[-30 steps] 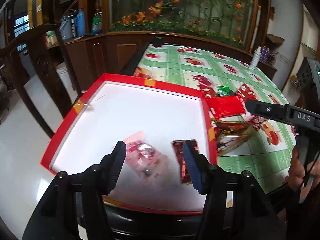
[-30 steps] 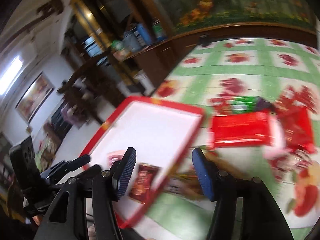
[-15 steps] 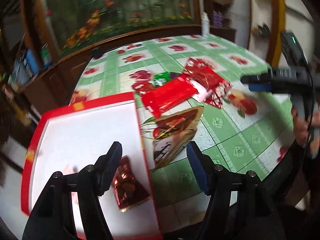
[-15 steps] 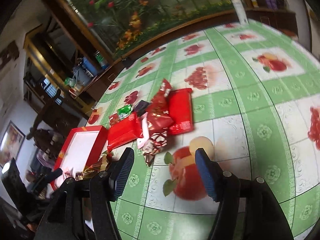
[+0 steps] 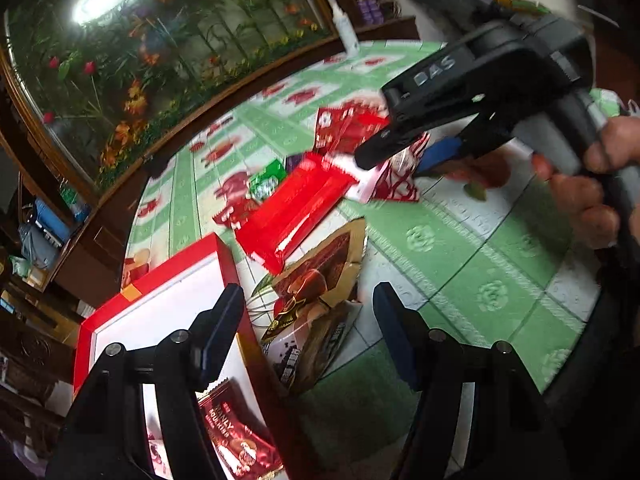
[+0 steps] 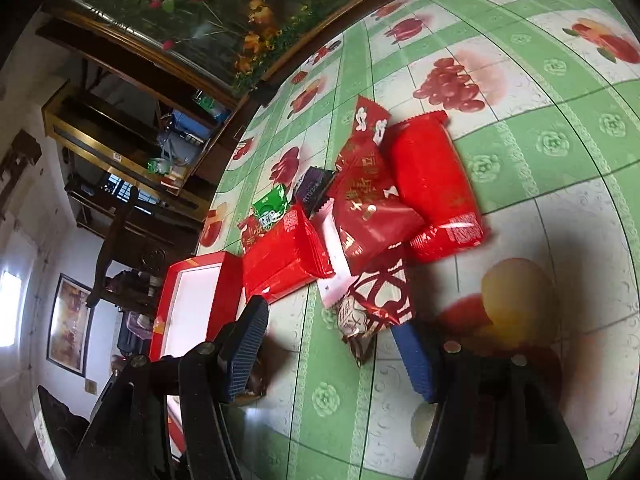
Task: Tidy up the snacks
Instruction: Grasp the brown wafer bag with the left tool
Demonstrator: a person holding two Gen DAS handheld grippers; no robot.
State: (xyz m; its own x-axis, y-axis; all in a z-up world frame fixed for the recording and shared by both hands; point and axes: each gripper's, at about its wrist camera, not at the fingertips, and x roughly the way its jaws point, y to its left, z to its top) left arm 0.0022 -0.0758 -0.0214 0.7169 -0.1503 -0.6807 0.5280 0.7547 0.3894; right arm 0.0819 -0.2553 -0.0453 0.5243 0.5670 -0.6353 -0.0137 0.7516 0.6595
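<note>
Green fruit-print tabletop (image 6: 520, 184). Red box (image 5: 160, 280) holds few packets; snack pile (image 6: 372, 216) waits outside beside it. Both claws released, empty: left claw (image 5: 306, 320) over brown bag (image 5: 320, 280), right claw (image 6: 336, 344) near pile. Most work left.

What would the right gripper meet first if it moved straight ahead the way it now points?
Probably the red-and-white patterned packet lying just ahead of the open right gripper, at the near edge of the snack pile; depth is uncertain.

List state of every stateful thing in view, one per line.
left gripper: open, empty, over the gold-brown snack bag.
right gripper: open, empty, at the red-and-white patterned packet.
red shallow box with white inside: lidless, holds dark red foil packet.
long red wrapper: sealed, flat on table.
</note>
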